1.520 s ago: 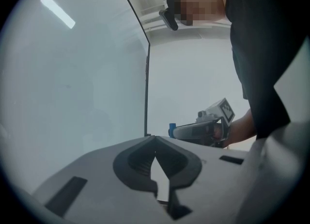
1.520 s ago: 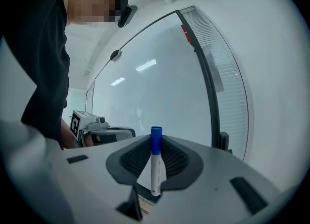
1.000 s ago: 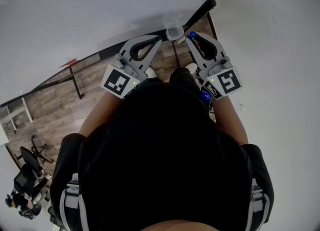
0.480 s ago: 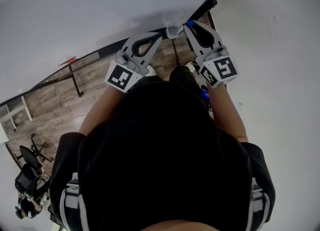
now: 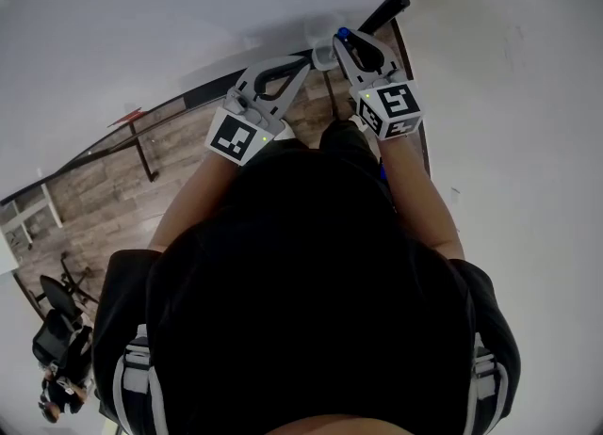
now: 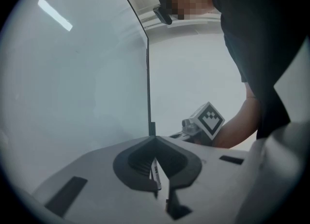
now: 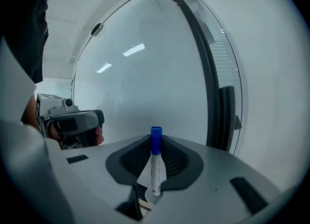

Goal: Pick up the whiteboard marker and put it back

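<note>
Right gripper (image 5: 341, 42) fingers clamp the whiteboard marker (image 7: 155, 162) at frame centre, blue cap up — upright, probably for reseating at the whiteboard (image 7: 145, 72) ahead. Left gripper (image 6: 155, 140) fingers closed together — idle.

I counted two grippers, left gripper (image 6: 155, 139) and right gripper (image 5: 341, 42); one marker (image 7: 155, 164); one board (image 7: 145, 72); one chair (image 5: 54, 327).

A wood-plank floor (image 5: 94, 202) runs from the left edge up to top centre. A black chair (image 5: 55, 325) stands on it at lower left, with a dark bar (image 5: 143, 151) further up. A small pale ledge (image 5: 325, 51) sits at top centre; its contents cannot be made out.
</note>
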`<move>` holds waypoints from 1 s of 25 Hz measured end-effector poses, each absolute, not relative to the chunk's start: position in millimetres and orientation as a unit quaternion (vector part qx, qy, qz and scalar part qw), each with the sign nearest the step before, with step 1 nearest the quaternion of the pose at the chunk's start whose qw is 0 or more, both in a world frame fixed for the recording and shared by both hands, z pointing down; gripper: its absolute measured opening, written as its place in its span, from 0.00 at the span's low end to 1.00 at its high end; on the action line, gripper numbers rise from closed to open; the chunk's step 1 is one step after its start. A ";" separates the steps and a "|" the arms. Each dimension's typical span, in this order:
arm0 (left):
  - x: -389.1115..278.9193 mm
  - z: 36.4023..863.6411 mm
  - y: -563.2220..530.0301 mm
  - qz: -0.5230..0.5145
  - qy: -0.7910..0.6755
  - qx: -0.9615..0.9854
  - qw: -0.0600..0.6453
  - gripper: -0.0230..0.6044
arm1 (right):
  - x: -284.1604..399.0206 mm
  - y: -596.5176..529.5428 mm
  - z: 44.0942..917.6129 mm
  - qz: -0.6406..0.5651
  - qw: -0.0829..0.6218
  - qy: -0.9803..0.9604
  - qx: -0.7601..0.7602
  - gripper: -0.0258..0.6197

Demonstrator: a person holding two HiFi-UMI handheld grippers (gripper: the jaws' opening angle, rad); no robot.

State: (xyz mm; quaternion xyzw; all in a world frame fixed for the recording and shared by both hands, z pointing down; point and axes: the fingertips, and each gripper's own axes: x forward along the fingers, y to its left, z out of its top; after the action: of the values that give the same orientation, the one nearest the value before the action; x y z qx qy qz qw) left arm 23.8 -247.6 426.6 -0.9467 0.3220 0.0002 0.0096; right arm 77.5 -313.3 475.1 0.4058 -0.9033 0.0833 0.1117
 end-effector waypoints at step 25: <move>7.9 427.0 -251.4 0.013 0.344 -0.939 -0.012 0.04 | 61.5 -317.7 565.3 0.114 0.223 -0.892 0.377 0.14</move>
State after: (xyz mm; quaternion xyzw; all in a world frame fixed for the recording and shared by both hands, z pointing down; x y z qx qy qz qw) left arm 7.9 -251.4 427.0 -0.9388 0.3439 0.0126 -0.0121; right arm 61.5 -317.7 565.3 0.3770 -0.8917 0.1143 0.2231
